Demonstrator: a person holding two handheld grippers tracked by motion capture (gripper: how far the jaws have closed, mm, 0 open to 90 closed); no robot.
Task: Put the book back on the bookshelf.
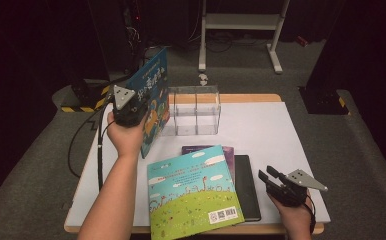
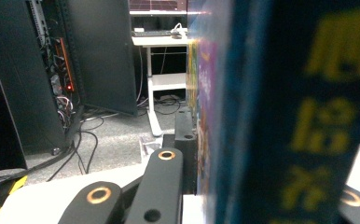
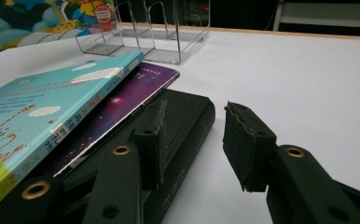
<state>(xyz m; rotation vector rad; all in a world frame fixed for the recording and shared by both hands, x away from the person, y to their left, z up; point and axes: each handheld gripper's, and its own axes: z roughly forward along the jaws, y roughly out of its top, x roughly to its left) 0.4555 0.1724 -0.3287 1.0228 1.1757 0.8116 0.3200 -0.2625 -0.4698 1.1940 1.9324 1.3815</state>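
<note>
Standing clear divided rack [image 1: 196, 110] on table, blue book [image 1: 153, 100] raised beside it

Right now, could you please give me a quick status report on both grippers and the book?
Left gripper shut on blue book, held upright beside clear rack. Right gripper open, beside black book. Rack slots unobstructed.

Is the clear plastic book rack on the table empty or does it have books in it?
Empty. The clear rack has bare compartments; the blue book stands beside it.
</note>
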